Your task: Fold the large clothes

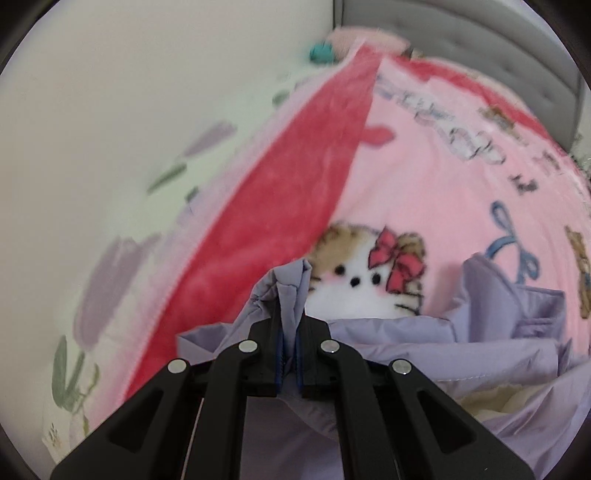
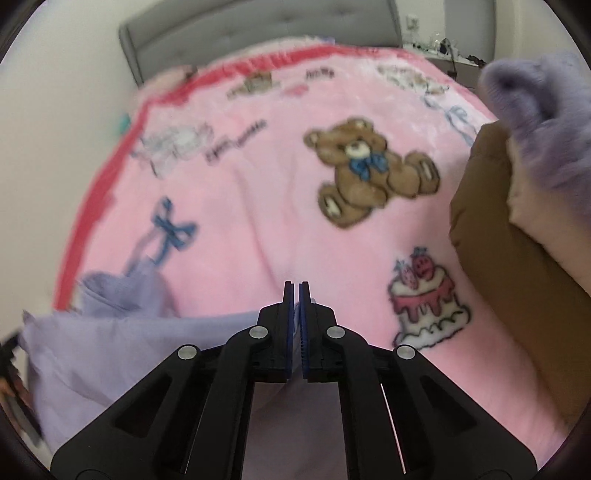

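Observation:
A lilac padded jacket [image 1: 424, 343] hangs lifted above a pink cartoon blanket [image 1: 424, 177] on a bed. My left gripper [image 1: 290, 317] is shut on a bunched edge of the jacket, which sticks up between the fingers. In the right wrist view the jacket [image 2: 110, 343] drapes to the lower left. My right gripper [image 2: 294, 295] is shut on another thin edge of it, above the blanket [image 2: 258, 206].
A grey padded headboard [image 2: 258, 22] stands at the far end. A brown and lilac pile of clothes [image 2: 517, 206] lies at the right edge of the bed. A floral sheet [image 1: 110, 258] and a white wall [image 1: 110, 92] are at the left. A cluttered side table [image 2: 443, 51] sits far right.

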A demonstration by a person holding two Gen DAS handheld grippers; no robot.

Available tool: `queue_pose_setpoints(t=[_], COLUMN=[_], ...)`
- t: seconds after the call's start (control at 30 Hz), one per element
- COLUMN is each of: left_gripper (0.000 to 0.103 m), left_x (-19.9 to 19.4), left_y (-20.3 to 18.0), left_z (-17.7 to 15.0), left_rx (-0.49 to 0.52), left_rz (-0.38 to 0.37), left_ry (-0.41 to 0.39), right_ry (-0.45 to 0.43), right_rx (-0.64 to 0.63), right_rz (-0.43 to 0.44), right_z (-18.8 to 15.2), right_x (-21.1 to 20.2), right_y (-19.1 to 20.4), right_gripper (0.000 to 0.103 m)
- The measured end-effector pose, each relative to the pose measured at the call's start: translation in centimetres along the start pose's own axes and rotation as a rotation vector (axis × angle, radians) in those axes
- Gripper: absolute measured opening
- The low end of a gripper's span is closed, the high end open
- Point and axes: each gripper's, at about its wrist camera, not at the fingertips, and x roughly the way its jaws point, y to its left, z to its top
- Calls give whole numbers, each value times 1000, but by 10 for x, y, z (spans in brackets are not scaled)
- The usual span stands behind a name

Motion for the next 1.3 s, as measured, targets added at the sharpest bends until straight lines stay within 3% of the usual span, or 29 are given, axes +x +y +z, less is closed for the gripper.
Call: queue_pose_setpoints(t=[0.23, 0.33, 0.43, 0.5, 0.53, 0.57, 0.63, 0.67, 0.7, 0.83, 0.93, 0.97, 1.03, 1.1, 1.2, 1.3], left_gripper=[5, 6, 9, 18, 20, 24, 42, 69, 81, 81, 81, 81, 81, 81, 81, 81], left_x=[33, 41, 40, 34, 30, 26, 13, 2, -9, -37, -52, -55, -51, -45, -29, -12], left_y=[-18, -32, -38, -30, -25, -20, -5, 4, 12, 40, 47, 45, 41, 40, 45, 57], left_z=[-3, -5, -2, 2, 4, 6, 14, 20, 28, 40, 20, 8, -19, -40, -62, -71], left_rx=[35, 92, 127, 129, 126, 121, 104, 111, 129, 206, 363, 416, 513, 568, 602, 547], left_rz=[63, 125, 140, 90, 62, 36, -28, -38, -61, -103, -181, -210, -220, -248, -251, -275], left_ry=[31, 45, 48, 45, 35, 26, -7, -45, -89, -163, -215, -218, -199, -168, -115, -76], right_ry=[75, 125, 119, 100, 78, 37, -16, -35, -52, -127, -138, -143, -146, -125, -30, 3], right_rx=[-5, -61, -93, -75, -57, -38, -16, -11, -18, -96, -253, -320, -404, -443, -443, -522], right_rz=[-106, -205, -275, -283, -242, -203, -150, -107, -93, -5, 130, 137, 99, 118, 123, 29], right_z=[-17, -28, -34, -32, -30, -28, -23, -19, -16, -16, -35, -47, -70, -90, -109, -122], right_x=[59, 86, 92, 84, 76, 64, 45, 32, 22, -24, -57, -65, -72, -71, -50, -23], right_y=[1, 7, 12, 9, 6, 1, -6, -11, -14, -18, -12, -7, 0, 3, 10, 24], right_gripper=[3, 3, 13, 38, 46, 54, 63, 68, 71, 79, 77, 76, 74, 72, 72, 78])
